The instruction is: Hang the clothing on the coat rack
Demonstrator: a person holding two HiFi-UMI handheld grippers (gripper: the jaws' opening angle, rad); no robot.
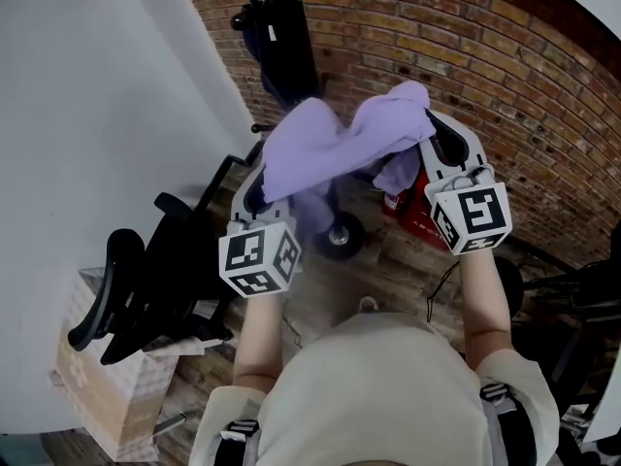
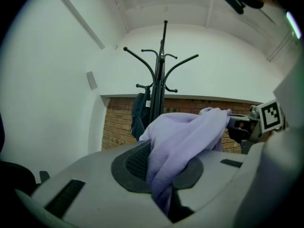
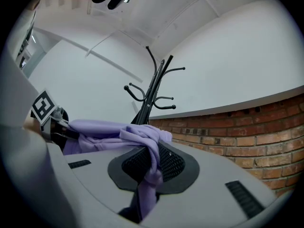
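Note:
A lavender garment hangs stretched between my two grippers, held up in front of the person. My left gripper is shut on its left part, and in the left gripper view the cloth is pinched between the pads. My right gripper is shut on the other end, where the fabric runs down between the pads. The black coat rack stands straight ahead with curved hooks, and a dark garment hangs on it. The rack also shows in the right gripper view.
A black office chair and a cardboard box stand at the lower left. A black wheel and a red object lie on the wooden floor below the garment. The brick wall runs behind, with a white wall at left.

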